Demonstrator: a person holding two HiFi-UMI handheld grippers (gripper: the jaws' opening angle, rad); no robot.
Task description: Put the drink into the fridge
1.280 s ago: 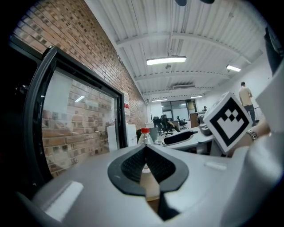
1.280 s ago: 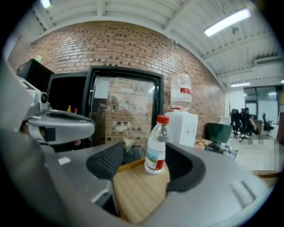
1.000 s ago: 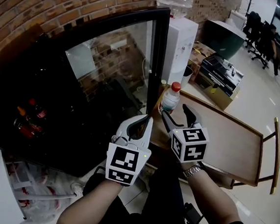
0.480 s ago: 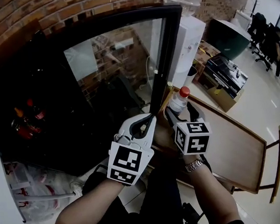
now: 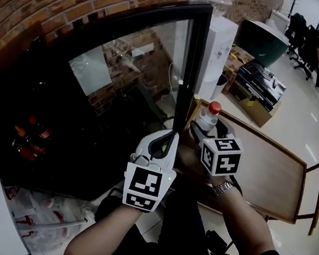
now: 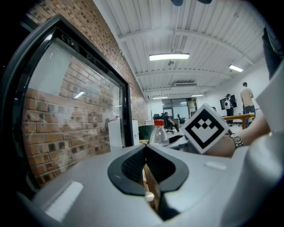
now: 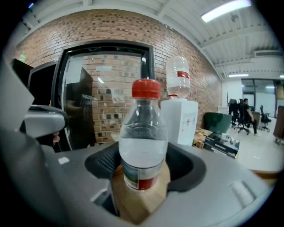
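my right gripper [image 5: 209,128] has its fingers clamped on the drink bottle [image 5: 208,117], a clear plastic one with a red cap [image 5: 215,107] and a banded label. in the right gripper view it stands upright between the 2 fingers, gripped low on its body, with the cap well above them. the bottle is held in the air over the near end of the wooden tabletop [image 5: 267,167], just to the right of the fridge door [image 5: 129,71], and is not inside the fridge [image 5: 39,102]. the door, glass in a black frame, stands open, and brick shows in its glass. my left gripper [image 5: 172,133] sits just beside the right one, its fingers brought together with nothing between them. their tips are at the door's black edge, though i cannot tell whether they touch it. in the dark fridge at the left i see a few bottles with coloured caps [image 5: 27,139]. a white water dispenser [image 5: 214,43] stands beyond the door.
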